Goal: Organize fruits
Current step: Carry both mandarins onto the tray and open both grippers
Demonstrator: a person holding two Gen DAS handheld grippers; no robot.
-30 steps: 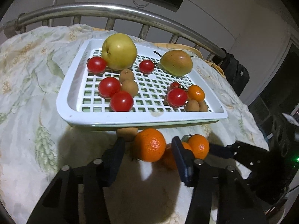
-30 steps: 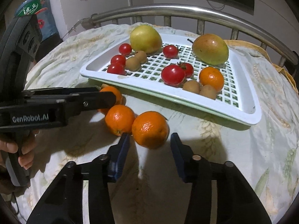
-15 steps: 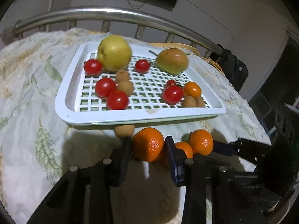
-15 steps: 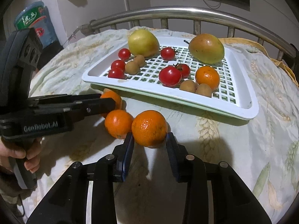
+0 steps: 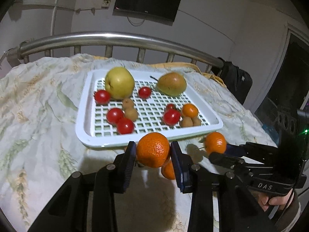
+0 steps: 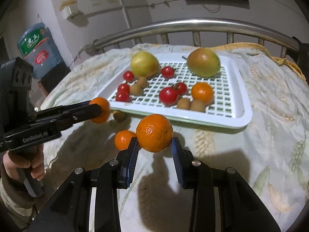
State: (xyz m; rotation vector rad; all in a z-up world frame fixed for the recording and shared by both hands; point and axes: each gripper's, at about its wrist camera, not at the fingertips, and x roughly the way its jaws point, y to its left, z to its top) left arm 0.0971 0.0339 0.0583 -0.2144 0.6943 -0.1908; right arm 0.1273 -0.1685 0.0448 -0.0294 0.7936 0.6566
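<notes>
My left gripper [image 5: 152, 150] is shut on an orange [image 5: 153, 150] and holds it above the cloth, just in front of the white slotted tray [image 5: 100, 142]. My right gripper [image 6: 154, 145] is shut on another orange [image 6: 154, 133], also lifted. Each gripper with its orange shows in the other view: the right one in the left wrist view [image 5: 215, 142], the left one in the right wrist view [image 6: 100, 110]. A third orange [image 6: 123, 139] lies on the cloth between them. The tray holds a yellow apple [image 5: 119, 82], a pear [image 5: 171, 84], several tomatoes, small brown fruits and one orange [image 5: 190, 110].
A small brown fruit [image 6: 119, 115] lies on the cloth by the tray's front edge. A metal bed rail [image 5: 115, 38] curves behind the tray. A water bottle [image 6: 38, 50] stands at the far left. A dark bag [image 5: 235, 81] hangs at the right.
Both grippers closed on their oranges and lifted them off the cloth. The third orange and the brown fruit stayed on the cloth.
</notes>
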